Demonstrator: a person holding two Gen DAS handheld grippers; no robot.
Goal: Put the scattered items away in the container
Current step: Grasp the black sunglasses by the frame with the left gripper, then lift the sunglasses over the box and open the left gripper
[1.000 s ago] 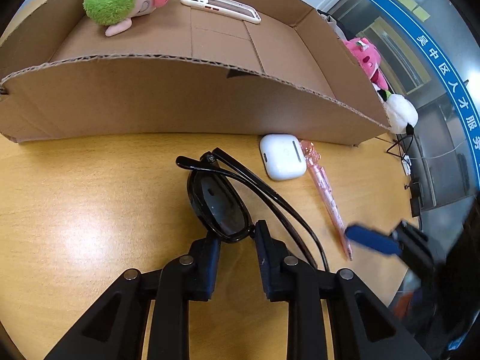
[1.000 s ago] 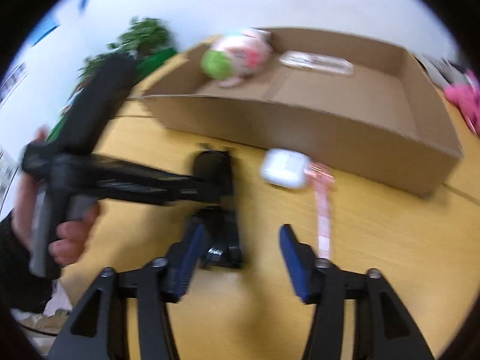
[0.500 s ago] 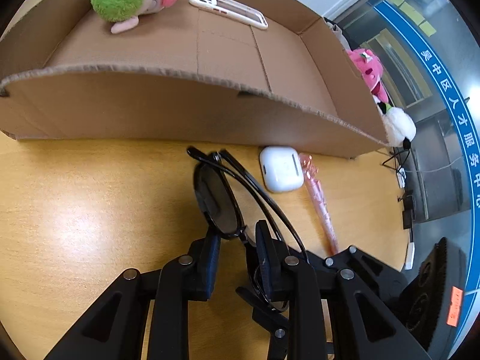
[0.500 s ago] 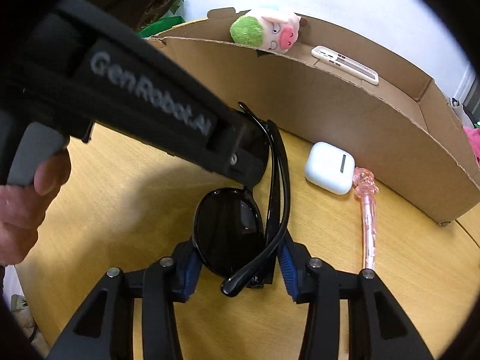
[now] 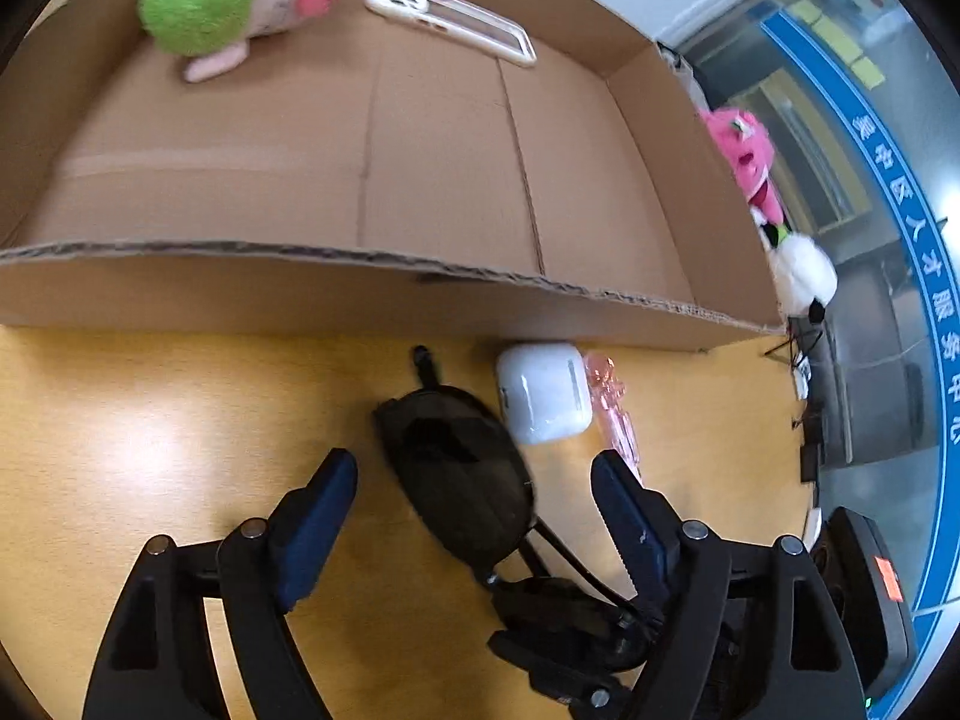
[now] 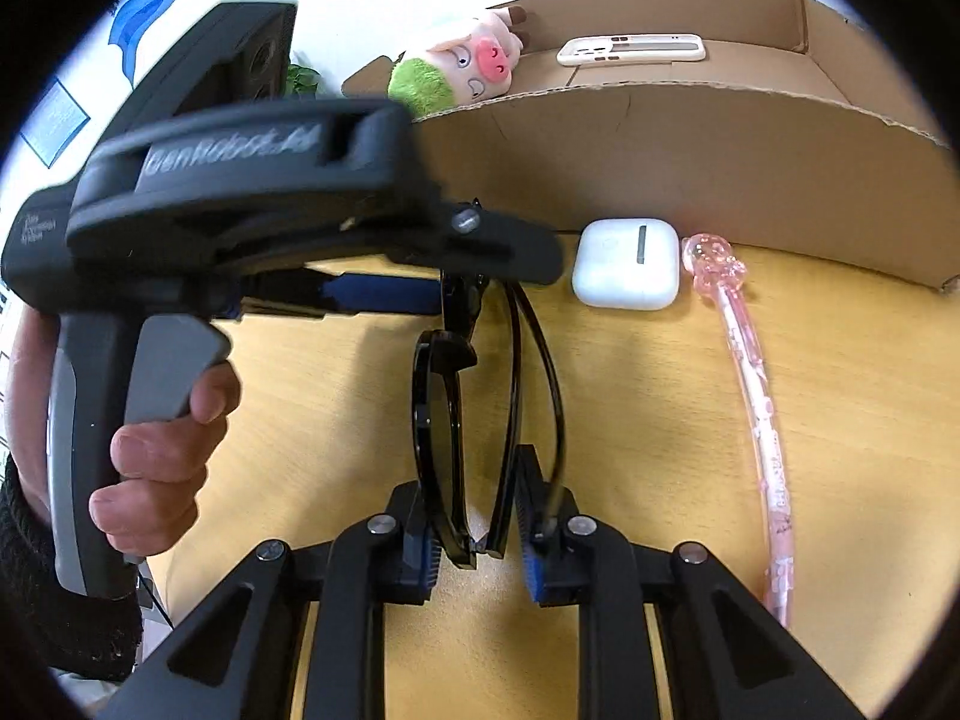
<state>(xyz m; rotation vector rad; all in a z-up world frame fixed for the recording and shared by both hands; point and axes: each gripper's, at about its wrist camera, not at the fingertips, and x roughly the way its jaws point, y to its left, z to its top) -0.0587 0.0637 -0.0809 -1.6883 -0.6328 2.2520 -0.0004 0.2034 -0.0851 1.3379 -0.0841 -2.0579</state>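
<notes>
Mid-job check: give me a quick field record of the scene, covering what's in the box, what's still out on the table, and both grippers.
in box: plush pig; phone case
box: cardboard box, open top
on table: earbuds case; pink pen, both beside the box wall
sunglasses: sunglasses, folded, standing on edge
left gripper: jaws opening, pads clear of the sunglasses
right gripper: jaws closing, pads pressing on the sunglasses
table: wooden table

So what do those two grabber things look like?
Both grippers, left and right, are black plastic with blue pads and silver screws. The left one has a grey trigger and white lettering on top. The person's hand wears a black sleeve.
</notes>
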